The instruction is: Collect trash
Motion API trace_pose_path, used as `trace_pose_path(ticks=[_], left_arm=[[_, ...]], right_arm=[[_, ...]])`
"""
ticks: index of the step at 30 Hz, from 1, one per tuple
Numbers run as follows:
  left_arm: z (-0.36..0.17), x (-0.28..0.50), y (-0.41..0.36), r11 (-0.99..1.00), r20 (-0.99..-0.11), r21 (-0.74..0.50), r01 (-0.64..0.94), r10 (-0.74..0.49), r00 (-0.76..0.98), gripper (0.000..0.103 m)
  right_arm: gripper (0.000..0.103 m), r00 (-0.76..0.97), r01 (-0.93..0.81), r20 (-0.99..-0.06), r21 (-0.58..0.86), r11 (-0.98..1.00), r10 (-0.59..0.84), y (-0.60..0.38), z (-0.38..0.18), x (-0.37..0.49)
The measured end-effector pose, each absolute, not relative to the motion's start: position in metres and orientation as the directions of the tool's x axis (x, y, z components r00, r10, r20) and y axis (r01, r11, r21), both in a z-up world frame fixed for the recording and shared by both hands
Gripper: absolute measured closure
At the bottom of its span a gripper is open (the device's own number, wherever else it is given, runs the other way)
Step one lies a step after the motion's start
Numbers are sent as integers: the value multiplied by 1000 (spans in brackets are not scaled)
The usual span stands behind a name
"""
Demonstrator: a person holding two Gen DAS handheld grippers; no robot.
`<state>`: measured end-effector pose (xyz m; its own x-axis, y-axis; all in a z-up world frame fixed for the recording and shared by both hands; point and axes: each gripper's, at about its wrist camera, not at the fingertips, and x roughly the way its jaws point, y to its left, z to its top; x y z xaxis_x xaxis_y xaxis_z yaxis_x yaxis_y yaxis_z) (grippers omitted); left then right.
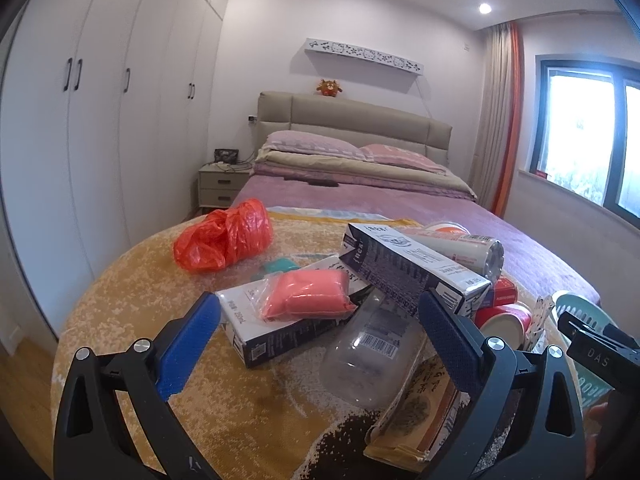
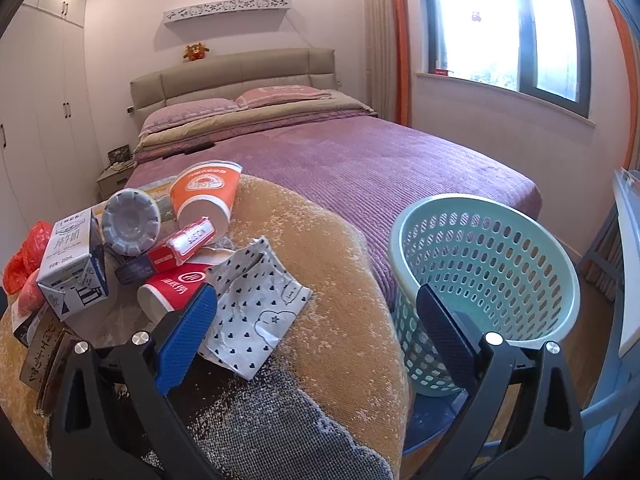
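Observation:
A heap of trash lies on a round table with an orange-patterned cloth point(image 1: 132, 304). In the left wrist view my left gripper point(image 1: 320, 332) is open and empty, its fingers either side of a clear plastic bottle point(image 1: 372, 356), a pink packet point(image 1: 308, 296) and milk cartons point(image 1: 408, 268). A red plastic bag point(image 1: 224, 240) lies further back. In the right wrist view my right gripper point(image 2: 316, 328) is open and empty above the table edge, near a heart-print paper wrapper point(image 2: 256, 304), a red cup point(image 2: 176, 288) and an orange cup point(image 2: 208, 196). A mint green basket point(image 2: 488, 280) stands to the right.
A bed with a purple cover point(image 2: 380, 160) lies behind the table. White wardrobes point(image 1: 100, 100) line the left wall, with a nightstand point(image 1: 220, 188) beside the bed. A window point(image 2: 508, 28) is at the right. A brown paper bag point(image 1: 420, 408) lies at the table's near edge.

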<state>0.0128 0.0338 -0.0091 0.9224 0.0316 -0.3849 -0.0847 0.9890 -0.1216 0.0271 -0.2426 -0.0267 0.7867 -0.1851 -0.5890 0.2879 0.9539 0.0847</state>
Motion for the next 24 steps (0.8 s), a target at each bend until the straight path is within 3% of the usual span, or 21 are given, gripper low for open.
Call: trace_pose_path(ticks=[24], left_arm=[[-9, 17, 29, 992, -404, -115, -56, 5, 915, 7]], right_arm=[[8, 792, 291, -562, 8, 957, -237, -228, -23, 26]])
